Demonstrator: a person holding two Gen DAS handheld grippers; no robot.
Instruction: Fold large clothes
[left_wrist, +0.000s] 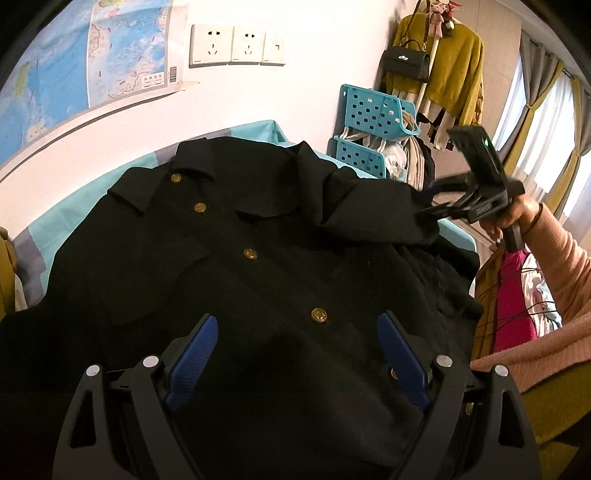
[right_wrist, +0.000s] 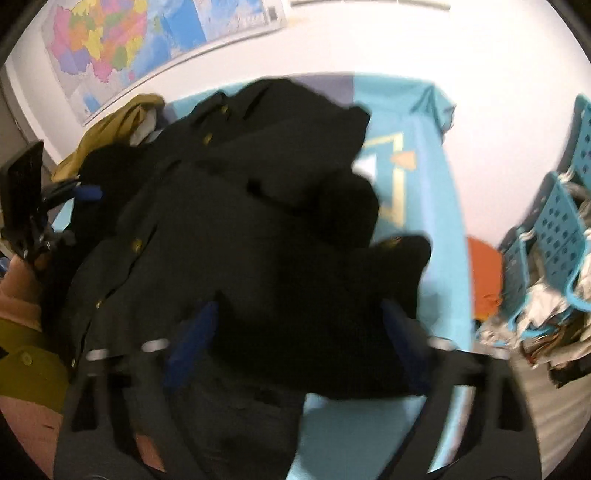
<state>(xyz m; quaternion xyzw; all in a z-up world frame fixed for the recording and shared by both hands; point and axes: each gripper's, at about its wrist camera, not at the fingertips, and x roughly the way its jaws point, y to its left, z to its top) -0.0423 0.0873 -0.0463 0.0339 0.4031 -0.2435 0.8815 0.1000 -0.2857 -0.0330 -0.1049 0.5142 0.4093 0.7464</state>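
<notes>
A black coat (left_wrist: 258, 266) with gold buttons lies front up on a table under a turquoise cloth (left_wrist: 66, 218), collar toward the wall. My left gripper (left_wrist: 295, 343) hovers open over its lower front, blue pads wide apart. My right gripper (left_wrist: 428, 206) is at the coat's right side, with a folded-over sleeve draped at its fingers. In the blurred right wrist view the coat (right_wrist: 258, 221) fills the middle, and the right gripper's (right_wrist: 299, 325) blue pads stand wide apart with black cloth between them. The left gripper (right_wrist: 85, 192) shows at the far left.
Turquoise baskets (left_wrist: 373, 122) with hangers stand right of the table, also in the right wrist view (right_wrist: 557, 221). A mustard sweater (left_wrist: 454, 62) and a black handbag (left_wrist: 406, 61) hang beyond. A mustard garment (right_wrist: 110, 125) lies at the table's left. Maps and sockets are on the wall.
</notes>
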